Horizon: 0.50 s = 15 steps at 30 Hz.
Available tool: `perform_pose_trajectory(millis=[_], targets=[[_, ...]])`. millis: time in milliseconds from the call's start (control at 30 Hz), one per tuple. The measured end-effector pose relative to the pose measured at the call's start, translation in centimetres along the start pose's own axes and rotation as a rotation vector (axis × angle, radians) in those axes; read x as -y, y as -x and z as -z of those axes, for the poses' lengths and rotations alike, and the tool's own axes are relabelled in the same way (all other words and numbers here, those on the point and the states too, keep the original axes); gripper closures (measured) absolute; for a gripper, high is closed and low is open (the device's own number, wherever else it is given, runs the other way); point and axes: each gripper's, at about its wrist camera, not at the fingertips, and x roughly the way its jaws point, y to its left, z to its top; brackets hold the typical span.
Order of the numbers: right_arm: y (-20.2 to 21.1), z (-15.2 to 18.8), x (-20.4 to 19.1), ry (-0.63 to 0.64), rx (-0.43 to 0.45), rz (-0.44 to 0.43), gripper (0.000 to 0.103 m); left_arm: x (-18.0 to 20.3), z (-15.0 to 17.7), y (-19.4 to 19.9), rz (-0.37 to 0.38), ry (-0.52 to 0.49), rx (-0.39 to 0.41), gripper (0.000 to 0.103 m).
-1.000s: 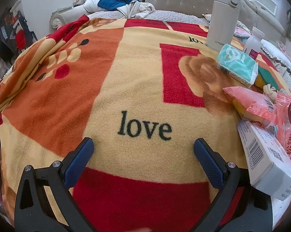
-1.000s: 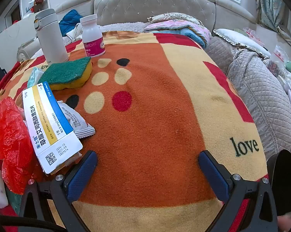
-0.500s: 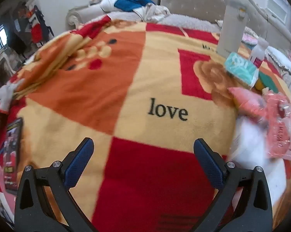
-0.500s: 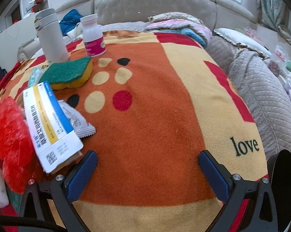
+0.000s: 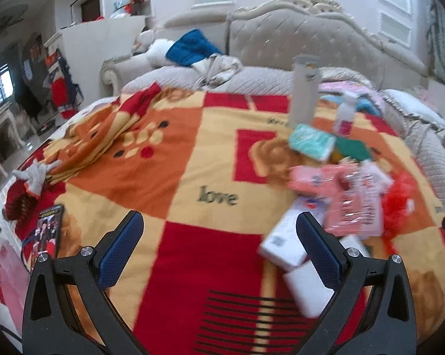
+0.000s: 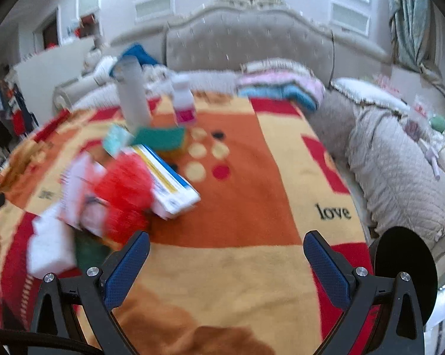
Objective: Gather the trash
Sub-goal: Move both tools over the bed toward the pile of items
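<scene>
A heap of litter lies on the patterned blanket [image 5: 192, 177]: pink wrappers [image 5: 349, 195], a red plastic bag [image 5: 398, 198], white boxes [image 5: 284, 236], a teal tissue pack [image 5: 311, 143] and a green-and-yellow sponge [image 5: 351, 149]. My left gripper [image 5: 219, 245] hangs open above the blanket, left of the heap, its right finger over a white box. In the right wrist view the same heap sits at the left: red bag [image 6: 124, 189], blue-and-yellow box [image 6: 169, 183], white box [image 6: 49, 245]. My right gripper [image 6: 226, 261] is open over bare blanket, right of the heap.
A tall white flask [image 5: 303, 88] and a small white bottle with a pink label [image 5: 345, 115] stand behind the heap. A phone [image 5: 46, 230] lies at the blanket's left edge. Folded bedding [image 6: 281, 85] and a grey quilt [image 6: 400, 162] are to the right. A headboard [image 6: 246, 44] is behind.
Both grippers have pulled back and risen, so more of the bed and room shows. The heap now looks smaller and farther off. Both stay open.
</scene>
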Motion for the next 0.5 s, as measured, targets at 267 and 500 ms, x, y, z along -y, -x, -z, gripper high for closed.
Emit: perform_pose_trajectory(millis=[267,500], targets=[[4.1,-1.2,-2.0,-0.011,0.119,-0.003,0.000,3.4,-0.3,3.2,0.051,-0.020,0.076,0.000],[5.3,-1.3,-2.3,0.003,0.158,0.006,0.000,5.3,-0.3,4.8,0.086,-0.042,0.126,0.000]])
